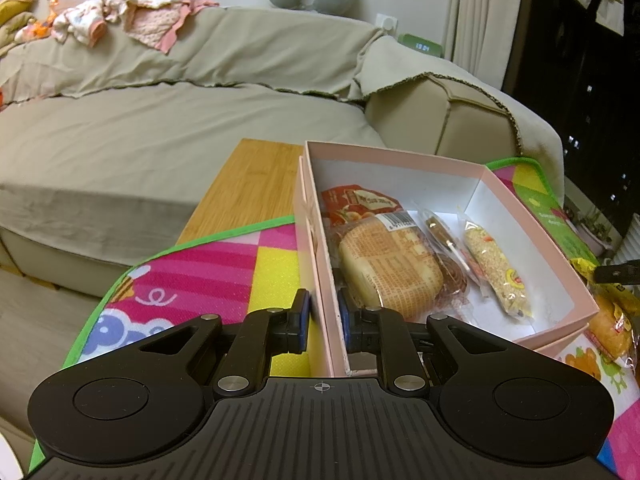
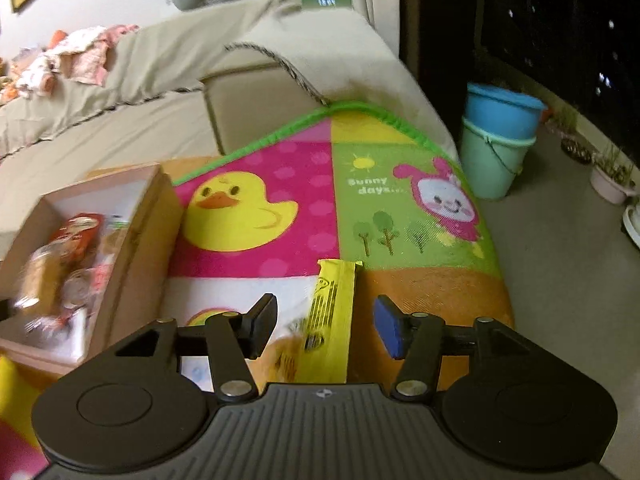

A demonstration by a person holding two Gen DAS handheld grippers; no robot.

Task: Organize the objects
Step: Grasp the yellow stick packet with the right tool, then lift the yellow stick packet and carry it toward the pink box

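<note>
Lying on the colourful mat beside the pink box, the yellow snack packet sits between the parted right gripper, which must close on it, while the left gripper clamps the box wall.

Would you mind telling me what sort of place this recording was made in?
Most likely a home living room: a cloth-covered sofa with laundry on its back, a children's play mat, and stacked buckets by a dark window.

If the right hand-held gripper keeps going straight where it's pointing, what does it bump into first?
Probably the yellow snack packet: it lies between the open fingers of the right hand-held gripper, on the colourful play mat. Depth is hard to judge.
</note>
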